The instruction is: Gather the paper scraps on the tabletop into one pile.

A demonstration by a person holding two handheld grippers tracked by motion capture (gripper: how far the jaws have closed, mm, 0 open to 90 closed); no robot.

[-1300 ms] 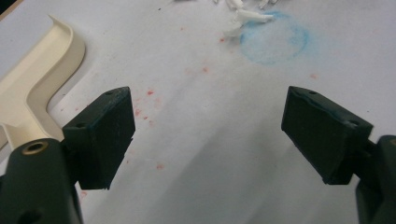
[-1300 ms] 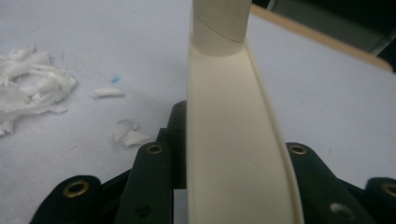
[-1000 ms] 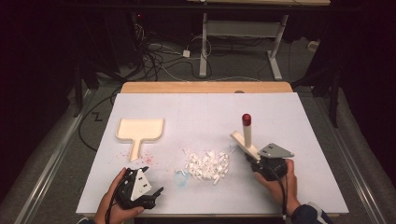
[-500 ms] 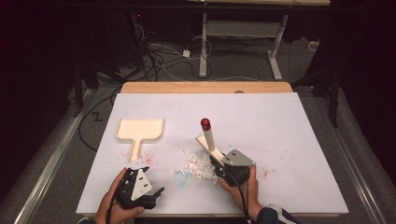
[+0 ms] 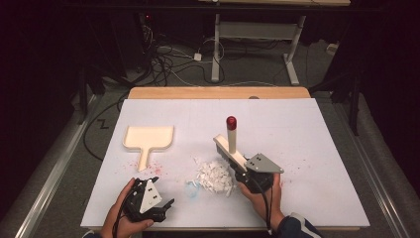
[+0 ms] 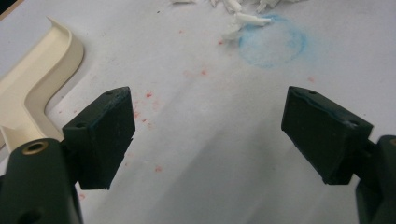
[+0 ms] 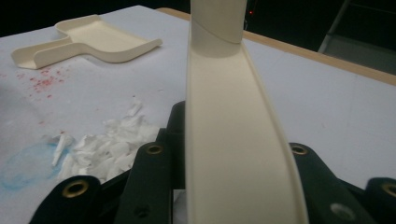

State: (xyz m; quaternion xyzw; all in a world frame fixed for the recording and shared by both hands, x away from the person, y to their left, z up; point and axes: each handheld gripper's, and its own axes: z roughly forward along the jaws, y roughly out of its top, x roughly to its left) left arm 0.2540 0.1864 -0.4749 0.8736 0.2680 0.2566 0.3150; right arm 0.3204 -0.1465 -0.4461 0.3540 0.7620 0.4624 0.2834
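A cream brush (image 5: 231, 144) with a red-tipped handle (image 5: 231, 121) stands tilted over the white table, and my right gripper (image 5: 243, 168) is shut on its body. In the right gripper view the brush's cream back (image 7: 229, 140) runs up between the jaws. Its head rests at the right edge of a pile of white paper scraps (image 5: 213, 176). A cream dustpan (image 5: 147, 139) lies flat at the left, handle toward me. My left gripper (image 5: 163, 207) rests near the front edge, open, with bare table between its jaws (image 6: 208, 135).
A faint blue chalk ring (image 5: 193, 191) and red specks (image 5: 151, 168) mark the white sheet (image 5: 307, 129). A wooden strip (image 5: 218, 92) borders the far edge. Cables and table legs lie on the dark floor beyond.
My right gripper carried the brush left from the table's right side to the scraps, then drifted slightly back right. The left gripper has not moved.
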